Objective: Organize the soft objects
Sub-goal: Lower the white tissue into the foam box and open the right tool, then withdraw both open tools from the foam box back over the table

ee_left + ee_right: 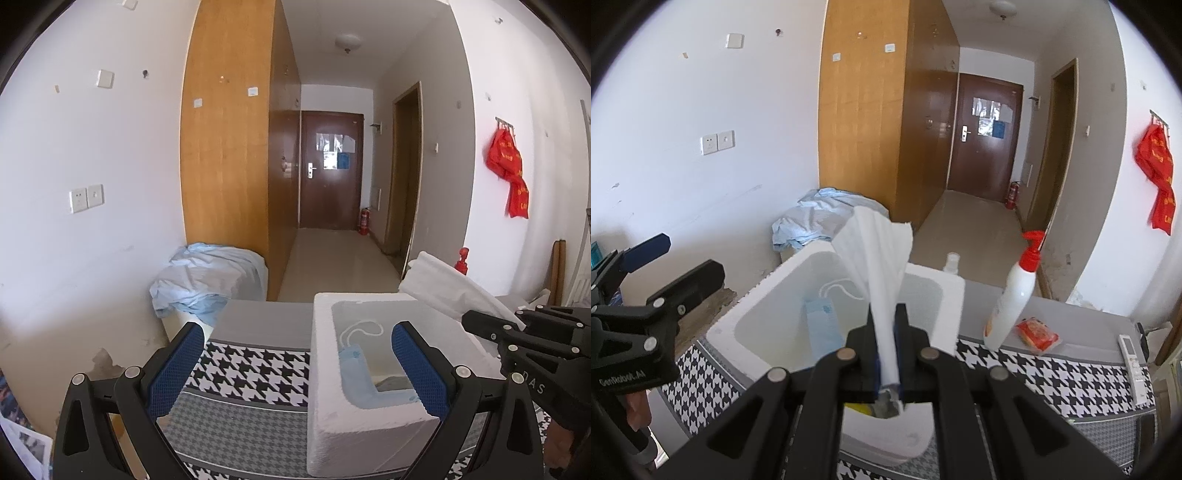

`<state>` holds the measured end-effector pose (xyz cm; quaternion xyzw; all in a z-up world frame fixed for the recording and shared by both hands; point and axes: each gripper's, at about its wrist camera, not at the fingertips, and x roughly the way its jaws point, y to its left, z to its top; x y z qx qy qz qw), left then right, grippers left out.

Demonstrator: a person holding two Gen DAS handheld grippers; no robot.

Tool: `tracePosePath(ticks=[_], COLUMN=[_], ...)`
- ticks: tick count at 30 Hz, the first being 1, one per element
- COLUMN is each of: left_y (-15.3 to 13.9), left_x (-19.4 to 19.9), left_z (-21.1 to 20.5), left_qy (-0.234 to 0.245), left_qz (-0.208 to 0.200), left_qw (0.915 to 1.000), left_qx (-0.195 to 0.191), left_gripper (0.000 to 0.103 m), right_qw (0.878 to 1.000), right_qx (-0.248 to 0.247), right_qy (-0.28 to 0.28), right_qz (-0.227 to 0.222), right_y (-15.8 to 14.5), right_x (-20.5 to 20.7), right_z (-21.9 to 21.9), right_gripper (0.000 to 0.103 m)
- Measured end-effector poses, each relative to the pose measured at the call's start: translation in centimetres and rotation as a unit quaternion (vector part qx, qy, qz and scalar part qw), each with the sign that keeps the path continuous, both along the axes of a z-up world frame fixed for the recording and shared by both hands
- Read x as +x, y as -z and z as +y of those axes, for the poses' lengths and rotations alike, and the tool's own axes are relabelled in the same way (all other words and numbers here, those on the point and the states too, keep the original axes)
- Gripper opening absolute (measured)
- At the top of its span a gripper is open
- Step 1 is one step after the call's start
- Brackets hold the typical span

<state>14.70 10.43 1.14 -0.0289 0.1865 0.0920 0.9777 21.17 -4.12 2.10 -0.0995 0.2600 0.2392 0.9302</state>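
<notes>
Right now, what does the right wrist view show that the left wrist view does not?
Only the right wrist view shows the right gripper shut on a white tissue, a white pump bottle, a red packet and a remote control.

Only the left wrist view shows the left gripper open, with nothing between its pads.

Both show the white foam box with a blue mask inside, the houndstooth cloth and the blue bedding.

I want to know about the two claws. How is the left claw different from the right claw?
The left gripper is wide open and holds nothing; the right gripper is shut on a white tissue. The left gripper's blue pads show plainly; the right gripper's are almost hidden by the tissue. Both are black and point toward the white foam box.
</notes>
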Motion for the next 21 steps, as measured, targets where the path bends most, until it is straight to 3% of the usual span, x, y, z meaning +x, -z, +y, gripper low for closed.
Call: tracePosePath(ticks=[7, 9, 11, 13, 14, 21], left_y=[0.0, 0.0, -0.1, 0.0, 0.0, 0.1], left_x=[-0.5, -0.6, -0.6, -0.6, -0.5, -0.6], left_z=[0.6, 0.6, 1.0, 1.0, 1.0, 1.3], left_qy=[-0.007, -0.01, -0.011, -0.013, -0.013, -0.018], left_qz=[-0.003, -0.003, -0.004, -0.004, -0.003, -0.002], left_qw=[1.0, 0.9999, 0.9999, 0.9999, 0.9999, 0.9998], left_qx=[-0.004, -0.005, -0.008, -0.006, -0.006, -0.01], left_gripper=[0.102, 0.102, 0.102, 0.102, 0.102, 0.102], right_qw=[1.0, 1.0, 1.0, 1.0, 1.0, 1.0], right_qx=[-0.005, -0.01, -0.015, -0.013, -0.01, -0.007], right_qy=[-0.006, -0.007, -0.01, -0.013, -0.015, -0.025], right_qz=[0.013, 0.02, 0.017, 0.011, 0.008, 0.007], right_y=[0.4, 0.6, 0.8, 0.8, 0.8, 0.9], right_x=[0.7, 0.9, 0.9, 0.7, 0.6, 0.2], right_z=[1.1, 1.5, 1.7, 1.8, 1.8, 1.8], right_gripper=[0.009, 0.019, 0.045, 0.062, 0.065, 0.065])
